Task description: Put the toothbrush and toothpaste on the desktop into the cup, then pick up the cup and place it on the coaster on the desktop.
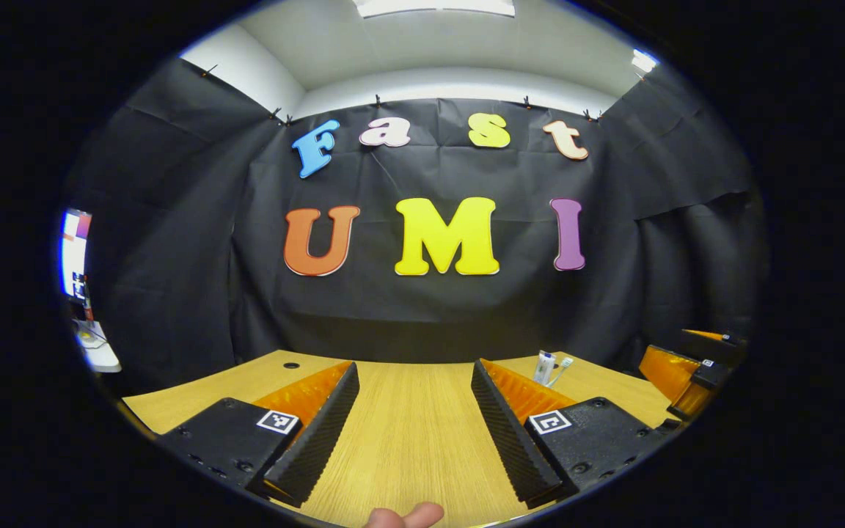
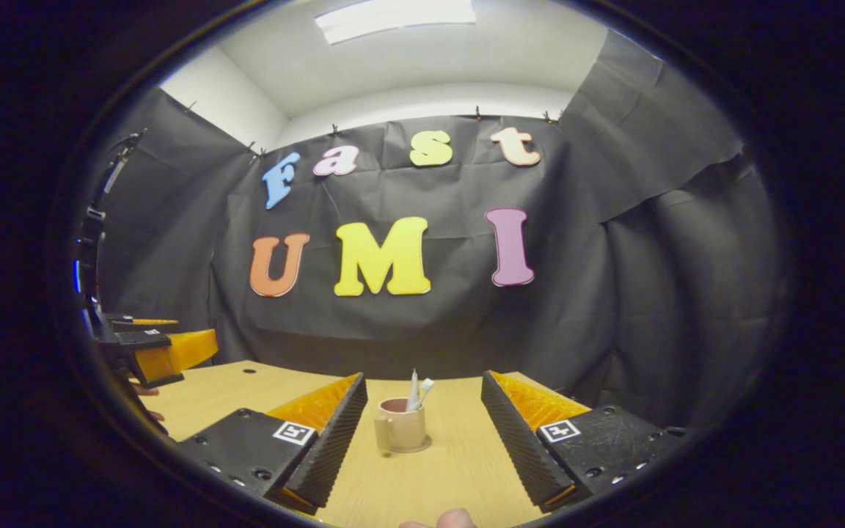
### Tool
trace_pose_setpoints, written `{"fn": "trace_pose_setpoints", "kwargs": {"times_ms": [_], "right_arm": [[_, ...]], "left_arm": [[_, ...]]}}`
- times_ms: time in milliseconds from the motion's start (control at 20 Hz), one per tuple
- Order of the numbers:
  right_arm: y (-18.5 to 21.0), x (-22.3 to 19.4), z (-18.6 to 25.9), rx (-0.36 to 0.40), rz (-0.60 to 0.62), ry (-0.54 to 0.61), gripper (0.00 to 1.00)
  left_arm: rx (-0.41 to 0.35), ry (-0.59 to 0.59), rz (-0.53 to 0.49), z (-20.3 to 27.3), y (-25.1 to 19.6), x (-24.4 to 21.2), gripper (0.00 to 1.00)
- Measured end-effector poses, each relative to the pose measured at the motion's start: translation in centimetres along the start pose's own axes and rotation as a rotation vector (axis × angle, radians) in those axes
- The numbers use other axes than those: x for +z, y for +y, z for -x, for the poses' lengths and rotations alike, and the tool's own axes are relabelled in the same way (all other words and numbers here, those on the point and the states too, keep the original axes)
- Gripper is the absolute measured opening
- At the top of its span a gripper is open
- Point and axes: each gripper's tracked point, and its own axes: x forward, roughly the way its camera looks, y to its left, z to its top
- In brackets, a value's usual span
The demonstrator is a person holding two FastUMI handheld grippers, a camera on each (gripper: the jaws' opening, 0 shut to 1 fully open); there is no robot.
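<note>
A beige cup [image 2: 399, 430] stands upright on the wooden desktop [image 2: 422, 477], on a thin round coaster [image 2: 422, 446]. The toothbrush [image 2: 426, 386] and toothpaste [image 2: 413, 389] stick up out of it. My right gripper [image 2: 422, 381] is open, and the cup stands apart between and just beyond its fingers. My left gripper [image 1: 414, 367] is open over bare wood. In the left gripper view the toothbrush [image 1: 562, 367] and toothpaste [image 1: 544, 365] tops show behind the right finger; the cup is hidden there.
The right gripper [image 1: 686, 378] shows at the far right of the left gripper view, and the left gripper [image 2: 162, 352] at the left of the right gripper view. A cable hole [image 1: 290, 364] sits near the desk's back edge. A screen [image 1: 74, 253] stands off left.
</note>
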Motion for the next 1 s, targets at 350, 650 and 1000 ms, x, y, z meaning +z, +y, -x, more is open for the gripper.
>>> {"fn": "trace_pose_setpoints", "kwargs": {"times_ms": [350, 650, 1000], "right_arm": [[1.5, -0.6, -0.5, 0.006, 0.067, 0.019, 0.95], [1.5, -1.4, -1.6, 0.015, 0.023, 0.069, 0.96], [1.6, -1.5, -1.8, -0.006, 0.011, 0.067, 0.96]], "left_arm": [[0.000, 0.052, 0.019, -0.3, 0.4, -1.9, 0.98], [-0.020, 0.039, -0.012, -0.4, 0.0, -2.1, 0.98], [0.031, 0.041, 0.014, -0.9, 1.7, -2.6, 0.99]]}}
